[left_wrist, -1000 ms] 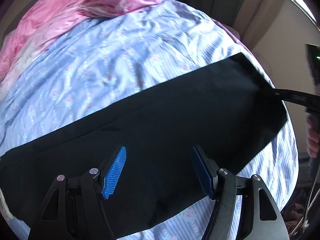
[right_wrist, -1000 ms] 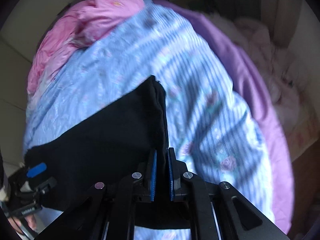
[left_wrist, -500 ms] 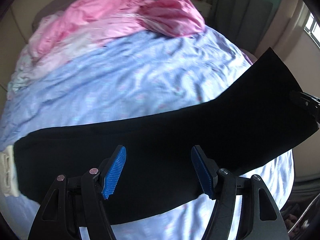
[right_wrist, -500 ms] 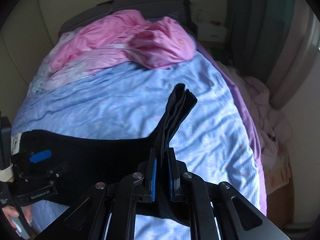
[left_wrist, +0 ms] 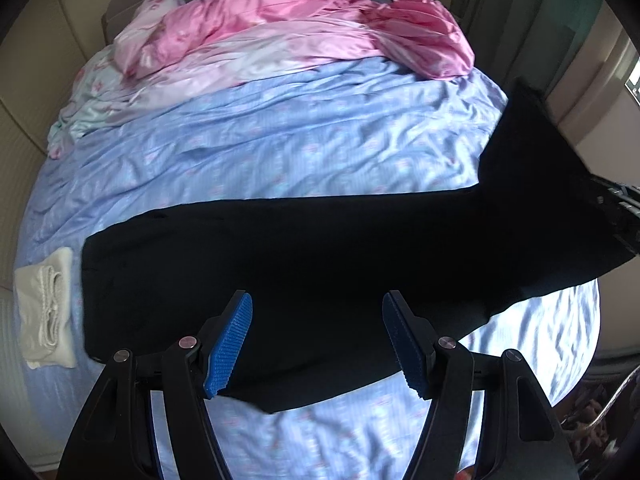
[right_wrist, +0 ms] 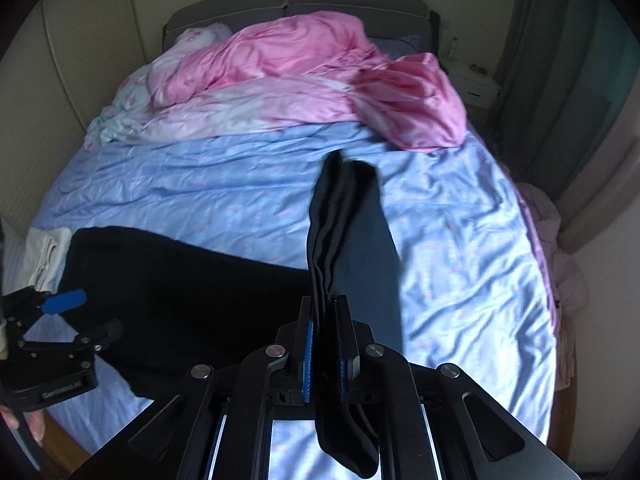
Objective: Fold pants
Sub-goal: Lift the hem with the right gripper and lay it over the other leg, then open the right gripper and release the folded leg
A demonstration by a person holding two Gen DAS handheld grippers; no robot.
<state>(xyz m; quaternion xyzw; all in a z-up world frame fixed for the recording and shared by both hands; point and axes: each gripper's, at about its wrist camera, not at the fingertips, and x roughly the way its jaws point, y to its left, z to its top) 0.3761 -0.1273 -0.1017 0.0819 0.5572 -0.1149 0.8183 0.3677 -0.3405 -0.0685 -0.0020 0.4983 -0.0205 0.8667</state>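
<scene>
Nearest in the right wrist view, the right gripper (right_wrist: 325,344) has its blue pads pressed together on a bunched end of the black pants (right_wrist: 192,280). The pinched cloth stands up out of the jaws in several stacked layers, and a loose tail hangs below them. From that raised end the dark fabric runs leftward and lies flat across the near part of the bed (right_wrist: 460,240).

In the left wrist view, the left gripper (left_wrist: 316,340) hangs over the pants (left_wrist: 320,260) with its jaws spread wide. Its blue pads (left_wrist: 228,344) stand apart, and whether they touch the cloth below cannot be told. The pants stretch across the bed as a long band, their right end lifted off the sheet towards the right gripper (left_wrist: 618,210) at the frame's edge.

At the left end of the band, a folded white cloth (left_wrist: 46,312) lies on the blue sheet, just beside the black fabric.

Beyond the pants, the rumpled blue floral sheet (left_wrist: 300,140) lies bare. Farther back, a pink quilt (left_wrist: 288,20) is heaped against the grey headboard (right_wrist: 296,4). A dark curtain (right_wrist: 560,80) hangs at the right, with a pale nightstand (right_wrist: 474,84) beside it.
</scene>
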